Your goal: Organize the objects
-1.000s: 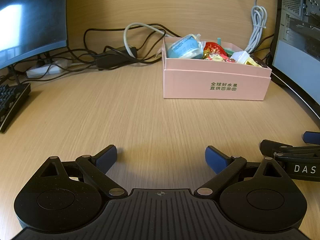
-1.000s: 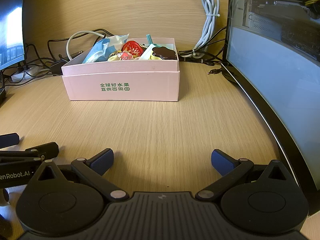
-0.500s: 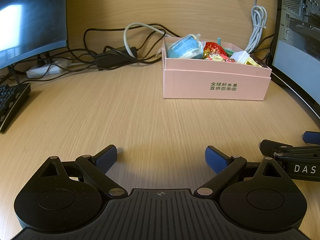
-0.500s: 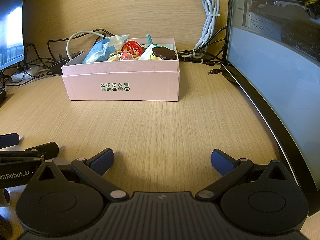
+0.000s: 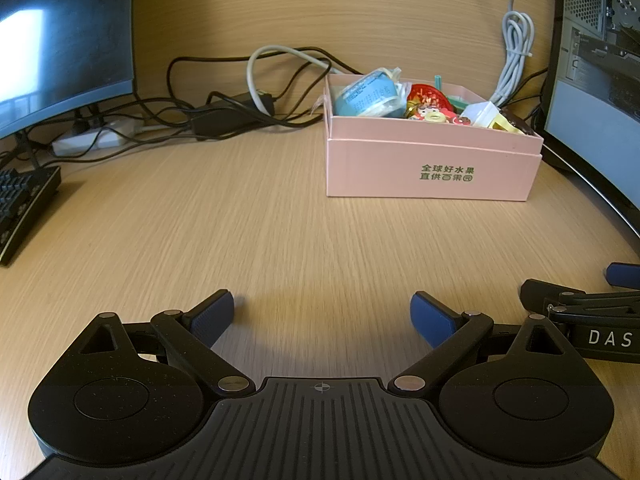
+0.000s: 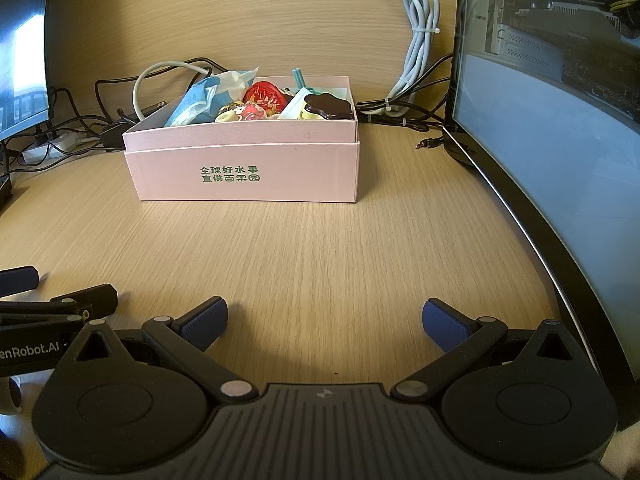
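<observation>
Nothing has moved: both my left gripper (image 5: pixel 322 312) and right gripper (image 6: pixel 325 318) stay wide and empty, box (image 6: pixel 244 172) full at desk's (image 6: pixel 320 248) back edge.

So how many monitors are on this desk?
2. A dark curved monitor stands at the left edge above the black keyboard; another black-framed curved monitor stands at the right edge, beside the pink cardboard box. More may sit outside view.
</observation>
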The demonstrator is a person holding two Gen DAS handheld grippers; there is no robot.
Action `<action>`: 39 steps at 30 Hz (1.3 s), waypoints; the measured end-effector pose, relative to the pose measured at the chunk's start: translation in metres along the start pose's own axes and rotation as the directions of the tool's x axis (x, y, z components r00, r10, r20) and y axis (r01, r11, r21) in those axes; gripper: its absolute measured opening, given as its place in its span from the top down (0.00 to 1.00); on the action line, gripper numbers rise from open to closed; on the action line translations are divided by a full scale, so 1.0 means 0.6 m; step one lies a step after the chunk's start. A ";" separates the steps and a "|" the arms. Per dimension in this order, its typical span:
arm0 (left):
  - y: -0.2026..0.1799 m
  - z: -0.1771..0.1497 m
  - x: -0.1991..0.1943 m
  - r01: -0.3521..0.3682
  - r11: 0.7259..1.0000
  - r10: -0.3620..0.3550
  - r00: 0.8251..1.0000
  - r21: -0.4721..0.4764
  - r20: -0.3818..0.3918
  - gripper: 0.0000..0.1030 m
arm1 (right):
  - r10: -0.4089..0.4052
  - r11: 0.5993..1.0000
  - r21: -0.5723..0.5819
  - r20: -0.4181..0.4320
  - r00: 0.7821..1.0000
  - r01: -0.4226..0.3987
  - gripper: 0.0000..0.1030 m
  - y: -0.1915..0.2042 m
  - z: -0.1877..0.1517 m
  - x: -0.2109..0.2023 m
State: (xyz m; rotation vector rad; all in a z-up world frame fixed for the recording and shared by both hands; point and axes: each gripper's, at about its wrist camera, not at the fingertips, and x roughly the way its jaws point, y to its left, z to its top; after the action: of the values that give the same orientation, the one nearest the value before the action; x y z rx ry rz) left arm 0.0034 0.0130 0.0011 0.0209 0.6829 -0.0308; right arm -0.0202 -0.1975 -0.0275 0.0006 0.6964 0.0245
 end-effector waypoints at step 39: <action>0.004 -0.001 -0.001 0.011 1.000 -0.011 1.000 0.012 -0.002 0.05 | 0.000 1.000 0.000 0.000 1.000 0.000 0.00 0.000 0.000 0.000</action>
State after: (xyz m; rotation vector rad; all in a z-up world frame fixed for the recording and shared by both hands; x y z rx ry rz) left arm 0.0027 0.0152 0.0013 0.0288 0.6843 -0.0451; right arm -0.0202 -0.1972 -0.0276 0.0006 0.6965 0.0246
